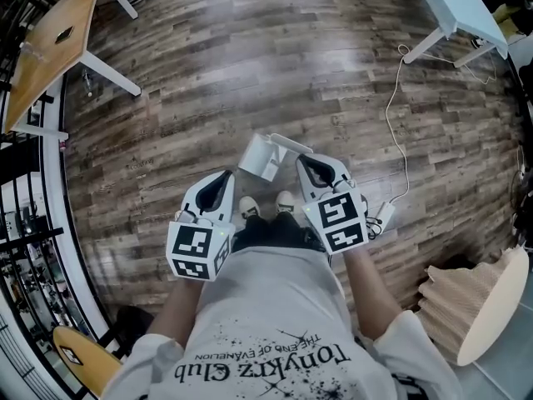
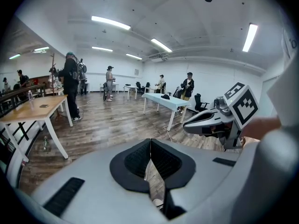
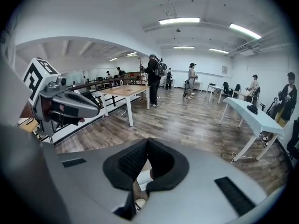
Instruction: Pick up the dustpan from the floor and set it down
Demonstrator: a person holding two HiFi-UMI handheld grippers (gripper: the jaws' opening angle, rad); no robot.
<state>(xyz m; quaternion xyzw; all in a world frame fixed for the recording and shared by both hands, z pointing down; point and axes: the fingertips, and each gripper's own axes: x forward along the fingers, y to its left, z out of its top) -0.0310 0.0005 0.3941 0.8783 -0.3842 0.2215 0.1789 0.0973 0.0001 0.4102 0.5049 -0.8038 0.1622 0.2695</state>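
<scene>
Down on the wood floor (image 1: 250,65), just ahead of the person's shoes (image 1: 248,207), lies the white dustpan (image 1: 265,157), and nothing's gripping it. Left gripper (image 1: 226,176) hangs to its left, jaws clenched on nothing. Right gripper (image 1: 305,162) sits close by its right edge, jaws pressed together too, empty. White cable (image 1: 401,115) trails off to the right.

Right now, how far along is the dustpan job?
Done: cannot tell. The dustpan lies on the floor by the shoes, either not yet picked up or already set down. In hand: nothing; the left gripper and right gripper are both shut and empty. Left: perhaps the whole pick-up.
</scene>
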